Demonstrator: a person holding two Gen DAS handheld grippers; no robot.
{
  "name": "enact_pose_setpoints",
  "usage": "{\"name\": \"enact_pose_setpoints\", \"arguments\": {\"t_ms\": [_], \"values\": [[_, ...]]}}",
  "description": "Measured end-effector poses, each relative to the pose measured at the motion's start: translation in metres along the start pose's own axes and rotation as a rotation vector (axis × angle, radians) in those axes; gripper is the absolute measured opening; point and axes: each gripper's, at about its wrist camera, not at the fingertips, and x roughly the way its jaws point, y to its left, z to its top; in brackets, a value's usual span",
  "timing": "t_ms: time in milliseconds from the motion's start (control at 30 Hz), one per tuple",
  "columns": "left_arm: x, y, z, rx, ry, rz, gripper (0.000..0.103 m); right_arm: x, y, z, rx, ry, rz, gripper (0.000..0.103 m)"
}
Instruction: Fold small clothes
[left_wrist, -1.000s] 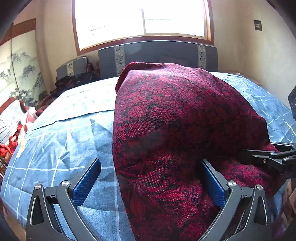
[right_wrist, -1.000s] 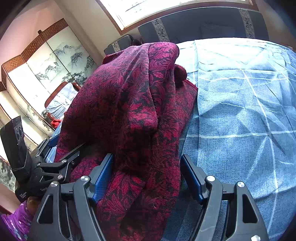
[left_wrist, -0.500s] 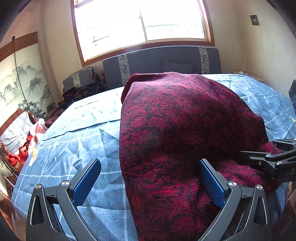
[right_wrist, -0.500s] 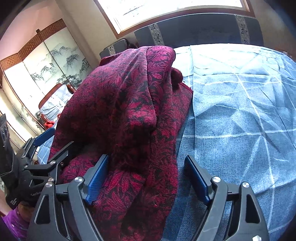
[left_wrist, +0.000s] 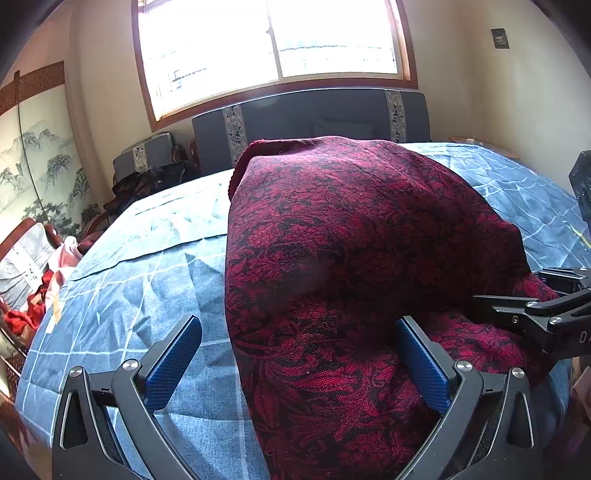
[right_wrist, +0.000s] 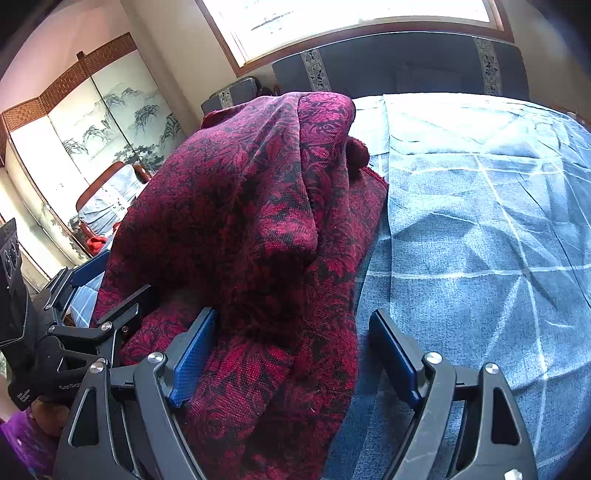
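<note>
A dark red garment (left_wrist: 354, 266) with a black floral weave is lying in a folded heap on the blue checked bedspread (left_wrist: 155, 288), its far end reaching toward the grey headboard (left_wrist: 317, 118) under the window (left_wrist: 273, 40).

The left gripper (left_wrist: 299, 363) is standing wide open over the near left part of the heap. The cloth is filling the space between its 2 blue pads (left_wrist: 173, 363), but neither pad is pressing on it.

The right gripper (right_wrist: 293, 356) is also spread wide at the near right edge of the garment. Its left pad (right_wrist: 192, 356) is lying against the cloth while the other one is hanging apart over bare bedspread, so nothing is gripped.

A painted folding screen (right_wrist: 110, 118) is standing along the left wall.
</note>
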Motion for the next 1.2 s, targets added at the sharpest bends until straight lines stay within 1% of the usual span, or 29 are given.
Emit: {"name": "enact_pose_setpoints", "arguments": {"t_ms": [267, 600, 767, 933, 1067, 1133, 1200], "values": [[0.001, 0.001, 0.000, 0.001, 0.002, 0.002, 0.103, 0.001, 0.000, 0.001, -0.001, -0.004, -0.005, 0.080], [0.007, 0.006, 0.000, -0.023, 0.032, -0.015, 0.103, 0.002, 0.012, -0.003, -0.025, -0.018, -0.045, 0.080], [0.013, 0.010, -0.002, -0.048, 0.049, -0.011, 0.103, 0.002, 0.016, -0.004, -0.029, -0.020, -0.052, 0.080], [0.012, 0.009, -0.003, -0.045, 0.040, -0.004, 0.103, 0.003, 0.018, -0.007, -0.020, -0.021, -0.052, 0.080], [0.011, 0.011, -0.003, -0.055, 0.035, -0.016, 0.103, 0.003, 0.018, -0.006, -0.020, -0.020, -0.051, 0.081], [0.009, 0.013, -0.002, -0.064, 0.039, -0.006, 0.103, 0.003, 0.019, -0.007, -0.018, -0.020, -0.052, 0.081], [0.000, 0.015, 0.000, -0.065, 0.001, 0.034, 0.103, 0.003, 0.019, -0.006, -0.018, -0.020, -0.054, 0.082]]}}
